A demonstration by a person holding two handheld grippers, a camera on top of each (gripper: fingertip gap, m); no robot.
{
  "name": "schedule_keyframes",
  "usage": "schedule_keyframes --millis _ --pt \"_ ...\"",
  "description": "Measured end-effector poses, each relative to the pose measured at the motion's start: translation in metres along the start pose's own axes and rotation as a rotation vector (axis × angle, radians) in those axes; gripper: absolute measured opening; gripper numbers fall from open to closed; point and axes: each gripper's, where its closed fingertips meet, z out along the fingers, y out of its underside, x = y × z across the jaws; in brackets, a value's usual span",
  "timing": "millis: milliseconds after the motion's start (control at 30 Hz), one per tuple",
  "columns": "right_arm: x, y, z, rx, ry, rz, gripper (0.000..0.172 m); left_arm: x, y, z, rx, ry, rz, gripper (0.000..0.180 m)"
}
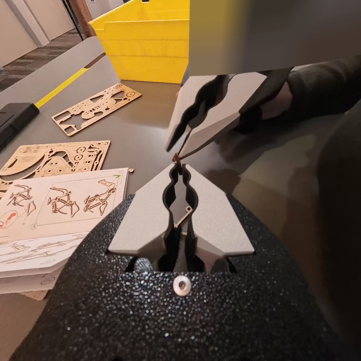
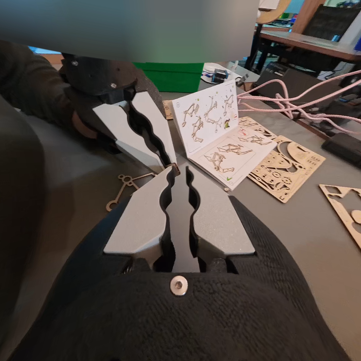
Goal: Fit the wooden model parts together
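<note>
Mid-assembly: left hand-held gripper (image 1: 180, 169) pinches a small wooden part (image 1: 179, 166) at its tips, just above the surface (image 1: 136, 140). Right hand-held gripper (image 2: 179, 170) is spread, one fingertip touching that part. Flat strut piece (image 2: 125, 185) at 9 o'clock lies unjoined; 3 part sheets (image 1: 97, 109) remain.

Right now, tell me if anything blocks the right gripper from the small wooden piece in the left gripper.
Nothing visible does. The small wooden piece, pinched by the left gripper, sits right beside the open right gripper. The flat linkage part lies on the table, aside.
</note>
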Motion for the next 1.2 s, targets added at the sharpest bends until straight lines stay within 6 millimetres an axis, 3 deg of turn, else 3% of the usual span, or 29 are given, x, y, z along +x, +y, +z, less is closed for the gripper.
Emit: schedule_keyframes --millis 167,467,667,733,833,967,1200 --pt "-0.005 0.0 0.0 -0.009 -0.008 -0.038 0.001 0.002 0.001 0.0 0.0 0.016 -0.012 0.002" --pt "-0.001 -0.007 -0.001 -0.045 0.202 -0.357 0.001 0.001 -0.008 -0.002 0.046 0.029 -0.108 0.002" --pt "-0.001 -0.008 0.0 -0.053 0.244 -0.433 0.0 -0.001 -0.008 -0.003 0.057 0.034 -0.122 0.002" --pt "-0.001 -0.007 0.0 -0.023 0.178 -0.321 0.001 -0.003 -0.006 -0.003 0.039 0.015 -0.02 0.001" --pt "-0.005 -0.013 -0.003 0.062 0.039 -0.11 0.003 -0.007 -0.01 -0.006 0.058 -0.061 0.29 0.001" --pt "-0.016 -0.016 -0.006 0.1 -0.14 0.003 0.019 -0.004 -0.002 -0.007 0.039 -0.102 0.66 0.001" --pt "-0.002 0.013 -0.008 -0.07 -0.143 -0.027 0.025 -0.013 0.007 -0.006 0.017 -0.133 0.764 0.001"
